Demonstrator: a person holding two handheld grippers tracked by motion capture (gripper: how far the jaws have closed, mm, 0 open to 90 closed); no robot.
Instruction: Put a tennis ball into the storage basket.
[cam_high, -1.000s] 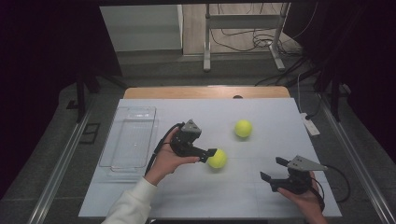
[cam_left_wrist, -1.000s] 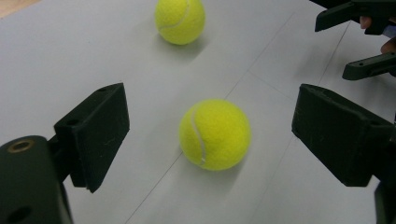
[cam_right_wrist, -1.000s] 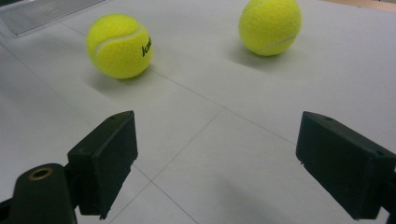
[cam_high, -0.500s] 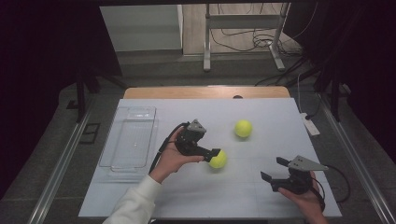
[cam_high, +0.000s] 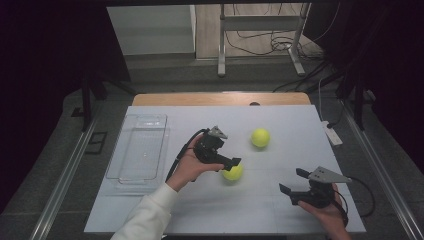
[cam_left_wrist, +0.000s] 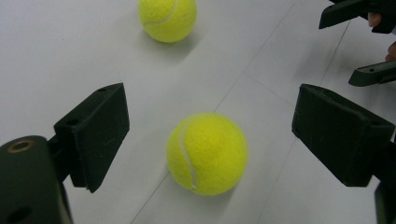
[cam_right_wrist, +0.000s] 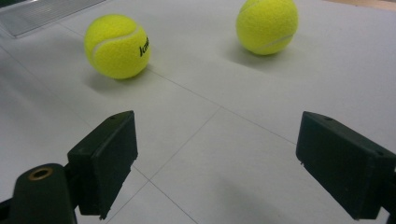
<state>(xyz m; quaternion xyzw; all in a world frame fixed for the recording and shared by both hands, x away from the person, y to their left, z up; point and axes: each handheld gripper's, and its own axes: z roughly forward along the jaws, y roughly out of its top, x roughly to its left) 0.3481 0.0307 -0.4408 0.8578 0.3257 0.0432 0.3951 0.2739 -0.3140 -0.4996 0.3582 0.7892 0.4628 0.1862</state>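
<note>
At the left side of the white table (cam_high: 150, 210) lies a clear plastic tray (cam_high: 137, 150), flat and with nothing in it. To the right of it, a hand in a white sleeve (cam_high: 145, 217) holds the left gripper (cam_high: 234, 165) just above the near tennis ball (cam_high: 232, 172). In the left gripper view its jaws stand wide apart, with this ball (cam_left_wrist: 207, 153) on the table between them, and the pads do not touch it. The second tennis ball (cam_high: 260, 137) rests farther back on the table, apart from the first one. At the right, near the front edge, the right gripper (cam_high: 295, 182) hangs low over bare table. Its jaws are also spread wide and hold nothing; both balls lie well ahead of it.
</note>
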